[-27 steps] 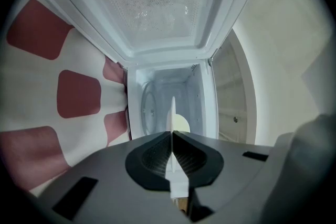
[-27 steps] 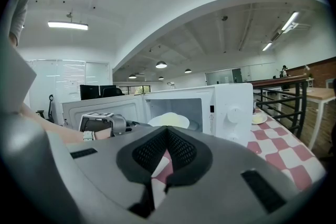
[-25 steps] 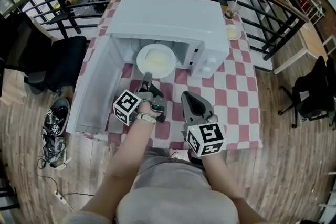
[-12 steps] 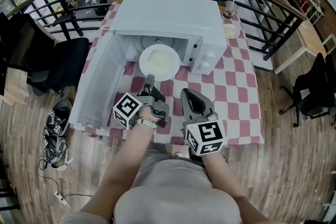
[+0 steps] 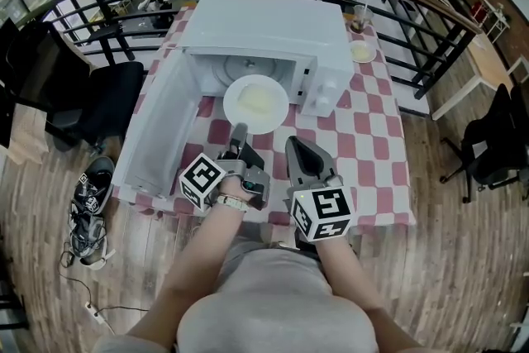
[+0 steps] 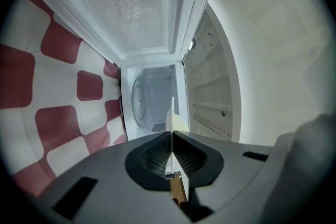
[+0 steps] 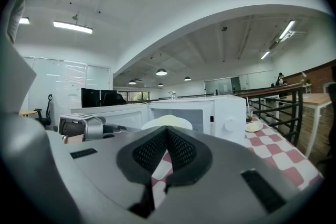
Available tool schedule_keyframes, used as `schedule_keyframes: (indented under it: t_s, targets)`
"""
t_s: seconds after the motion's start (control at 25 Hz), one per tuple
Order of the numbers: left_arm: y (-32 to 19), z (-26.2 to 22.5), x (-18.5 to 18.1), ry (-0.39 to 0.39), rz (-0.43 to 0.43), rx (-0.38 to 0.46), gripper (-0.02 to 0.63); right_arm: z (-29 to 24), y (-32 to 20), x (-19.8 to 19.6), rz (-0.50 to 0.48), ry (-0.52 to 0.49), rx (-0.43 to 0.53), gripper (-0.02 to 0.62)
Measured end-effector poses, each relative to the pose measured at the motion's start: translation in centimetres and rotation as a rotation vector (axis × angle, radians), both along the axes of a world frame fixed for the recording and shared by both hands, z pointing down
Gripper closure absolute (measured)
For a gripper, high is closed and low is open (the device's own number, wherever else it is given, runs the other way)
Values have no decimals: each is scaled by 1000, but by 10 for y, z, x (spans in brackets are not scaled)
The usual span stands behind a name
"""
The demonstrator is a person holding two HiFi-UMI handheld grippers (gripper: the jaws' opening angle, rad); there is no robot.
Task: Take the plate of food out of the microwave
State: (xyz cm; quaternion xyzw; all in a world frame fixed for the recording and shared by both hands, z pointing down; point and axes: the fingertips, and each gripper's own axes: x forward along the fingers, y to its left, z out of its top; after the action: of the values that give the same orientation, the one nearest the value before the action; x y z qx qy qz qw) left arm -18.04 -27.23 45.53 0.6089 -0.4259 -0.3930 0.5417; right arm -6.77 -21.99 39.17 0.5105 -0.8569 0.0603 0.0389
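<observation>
Now left tongs (image 5: 240,131) clamp the rim of the plate of food (image 5: 256,103), held just outside the open microwave (image 5: 273,29) above the checked counter (image 5: 364,128); right tongs (image 5: 295,146) pinched together, empty.

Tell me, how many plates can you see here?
2. A large plate of food, its rim held by the left gripper, before the open microwave; a small plate on the table right of it. Others may be hidden.

No legible text, brand or number anywhere. Left marker cube (image 5: 202,181) on left gripper (image 5: 239,131), right marker cube (image 5: 322,215) on right gripper (image 5: 295,147): black-and-white square code patterns only.
</observation>
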Motion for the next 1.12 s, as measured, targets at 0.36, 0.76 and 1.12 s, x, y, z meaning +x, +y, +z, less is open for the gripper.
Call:
schedule_keyframes:
  t_s: [0.36, 0.76, 1.12]
  targets:
    - [19, -11, 11, 12, 5, 26, 592, -3, 9, 4, 5, 2, 14, 572]
    - [28, -21, 22, 20, 20, 47, 592, -7, 14, 6, -9, -1, 26, 572]
    - [29, -28, 27, 39, 31, 67, 592, -8, 14, 6, -3, 5, 32, 572]
